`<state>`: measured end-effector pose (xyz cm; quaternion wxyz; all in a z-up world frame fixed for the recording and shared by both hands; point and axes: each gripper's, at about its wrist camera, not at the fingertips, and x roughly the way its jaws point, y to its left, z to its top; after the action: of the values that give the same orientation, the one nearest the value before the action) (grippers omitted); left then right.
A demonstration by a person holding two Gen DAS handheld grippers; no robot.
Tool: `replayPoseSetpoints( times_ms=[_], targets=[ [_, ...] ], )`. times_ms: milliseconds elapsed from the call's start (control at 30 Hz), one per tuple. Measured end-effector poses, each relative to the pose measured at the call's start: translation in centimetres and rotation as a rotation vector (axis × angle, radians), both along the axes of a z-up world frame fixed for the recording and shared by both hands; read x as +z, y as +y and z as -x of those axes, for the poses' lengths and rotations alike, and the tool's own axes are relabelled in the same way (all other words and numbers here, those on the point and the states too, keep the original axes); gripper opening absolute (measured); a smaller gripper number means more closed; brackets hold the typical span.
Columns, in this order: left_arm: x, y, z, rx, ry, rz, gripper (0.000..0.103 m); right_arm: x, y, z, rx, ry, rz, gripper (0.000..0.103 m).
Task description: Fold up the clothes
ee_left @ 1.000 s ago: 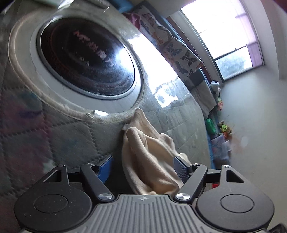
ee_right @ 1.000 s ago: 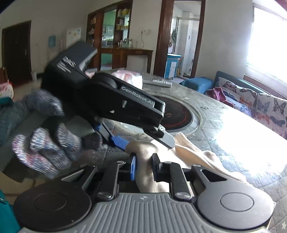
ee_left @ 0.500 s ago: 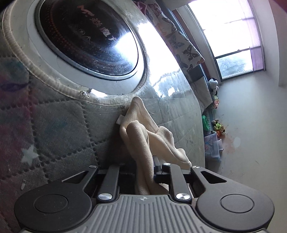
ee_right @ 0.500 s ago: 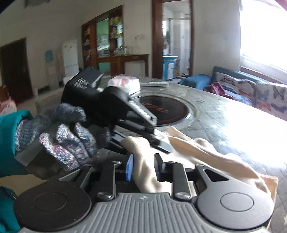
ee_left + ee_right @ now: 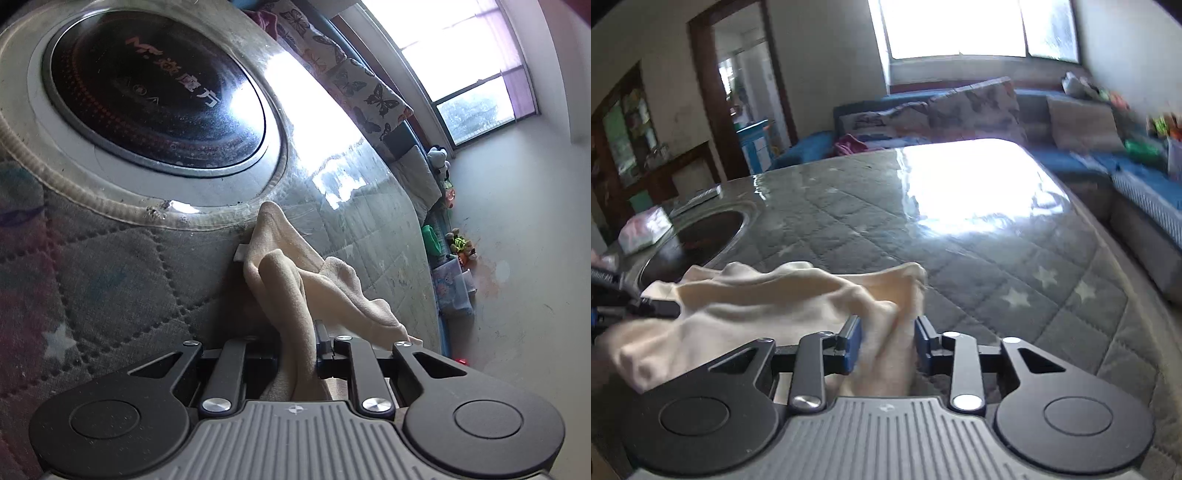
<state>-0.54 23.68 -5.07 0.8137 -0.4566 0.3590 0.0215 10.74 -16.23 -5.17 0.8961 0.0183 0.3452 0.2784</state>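
A cream cloth [image 5: 280, 273] lies bunched on the quilted grey table cover [image 5: 110, 266], just below the round black cooktop [image 5: 155, 96]. My left gripper [image 5: 297, 343] is shut on one fold of it, near the table surface. In the right wrist view the same cloth [image 5: 768, 299] stretches from the left gripper's fingers [image 5: 653, 308] at the left edge across to my right gripper [image 5: 886, 332]. The right jaws are opening, and a loose fold of the cloth hangs between the blue pads [image 5: 853, 341].
The table cover [image 5: 960, 258] runs far and right with strong window glare on it. A pink packet [image 5: 642, 232] and a flat remote [image 5: 701, 195] lie beyond the cooktop [image 5: 698, 236]. A blue sofa [image 5: 1071, 162] with cushions stands behind the table.
My left gripper closed on the cloth and has held still since. The right gripper swung to the right away from the left one, rolled, and its jaws widened around the cloth.
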Motion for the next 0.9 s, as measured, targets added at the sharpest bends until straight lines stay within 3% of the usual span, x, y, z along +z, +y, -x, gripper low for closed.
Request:
replayPoseSetpoints(
  times_ms=[100, 233, 300, 400, 567, 900],
  targets=[
    [-0.1, 0.1, -0.1, -0.003, -0.001, -0.003, 0.019, -0.7, -1.3, -0.9, -0.020, 0.035, -0.062, 0.041],
    [0.1, -0.1, -0.3, -0.009, -0.001, -0.023, 0.018, -0.6, -1.1, -0.3, 0.015, 0.030, -0.070, 0.040],
    [0.5, -0.4, -0.4, -0.018, -0.001, -0.061, 0.018, -0.5, -0.6, 0.1, 0.029, 0.019, -0.061, 0.018],
    [1.5, -1.0, -0.9, -0.038, -0.015, -0.128, 0.018, -0.5, -0.6, 0.3, 0.024, 0.031, -0.086, 0.011],
    [3.8, -2.8, -2.5, -0.108, -0.082, -0.192, 0.016, 1.3, -1.6, 1.4, 0.004, -0.014, -0.118, 0.010],
    [6.9, -7.9, -9.3, -0.232, -0.170, -0.235, 0.016, 6.3, -5.5, -0.1, -0.100, -0.153, -0.087, 0.010]
  ],
)
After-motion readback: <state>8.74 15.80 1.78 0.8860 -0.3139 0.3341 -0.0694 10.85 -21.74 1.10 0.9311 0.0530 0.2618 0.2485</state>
